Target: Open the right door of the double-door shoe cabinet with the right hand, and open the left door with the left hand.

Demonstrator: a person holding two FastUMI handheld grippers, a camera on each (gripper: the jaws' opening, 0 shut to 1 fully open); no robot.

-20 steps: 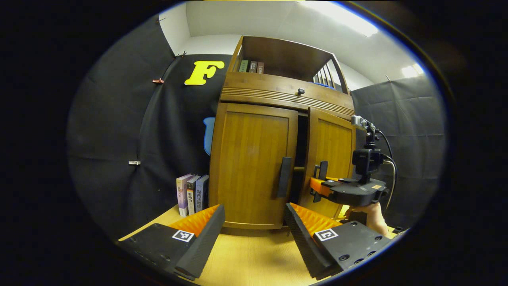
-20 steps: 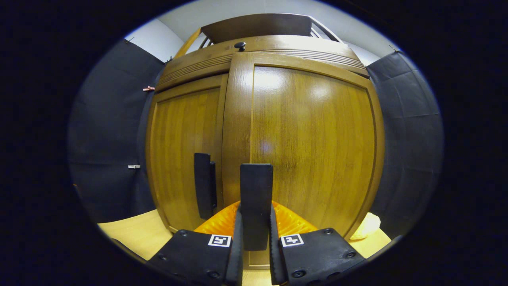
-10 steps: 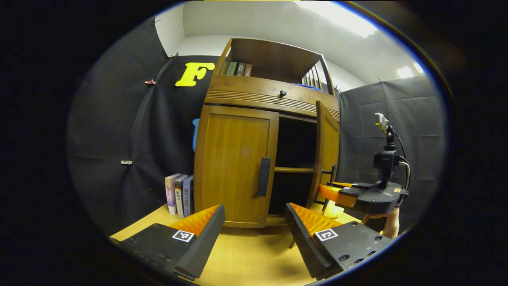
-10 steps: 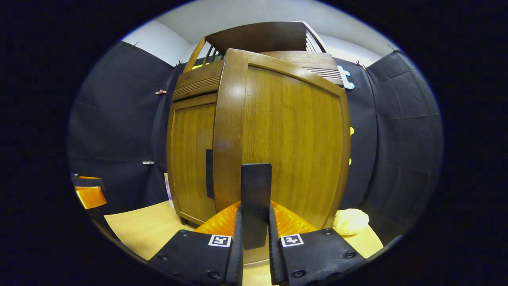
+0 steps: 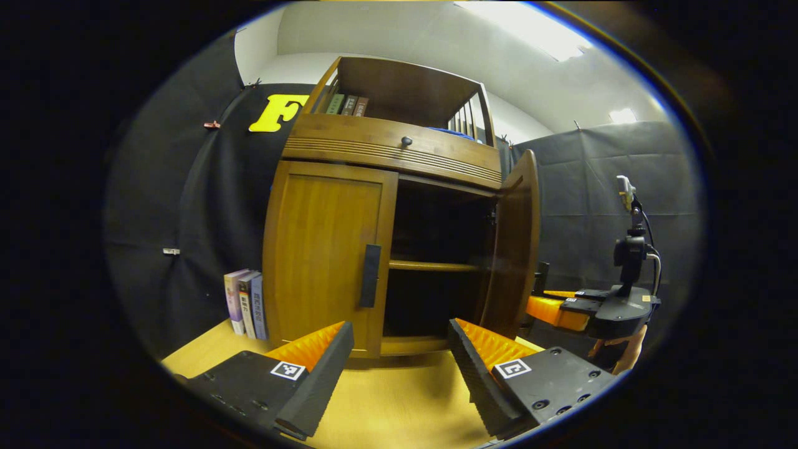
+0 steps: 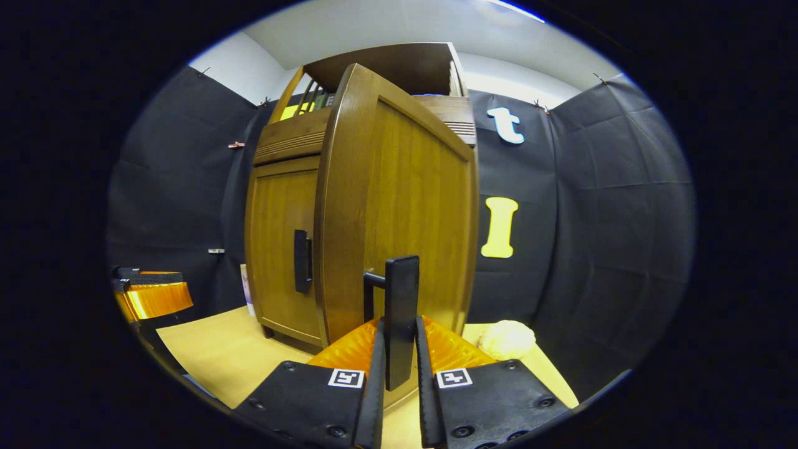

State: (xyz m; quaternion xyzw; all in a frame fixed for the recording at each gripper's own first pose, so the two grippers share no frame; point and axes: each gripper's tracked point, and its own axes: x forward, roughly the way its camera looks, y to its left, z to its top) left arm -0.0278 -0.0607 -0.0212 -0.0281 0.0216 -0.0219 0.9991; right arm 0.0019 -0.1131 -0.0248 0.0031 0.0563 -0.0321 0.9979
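Jaws of the right gripper (image 6: pixel 396 368) are pinching the right door's handle (image 6: pixel 401 312) between them, and the right door (image 6: pixel 399 206) is now standing swung far outward, where a second ago it was barely ajar, exposing the dark shelves (image 5: pixel 436 265). Jaws of the left gripper (image 5: pixel 399 362) are spread wide above the desk (image 5: pixel 393 405), with the left door's handle (image 5: pixel 370 275) ahead of them and slightly toward the left jaw, untouched; the left door (image 5: pixel 327 255) is remaining closed, so half the task appears done.

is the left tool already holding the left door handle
No, the left tool is open and short of the left door handle, with the left door shut.
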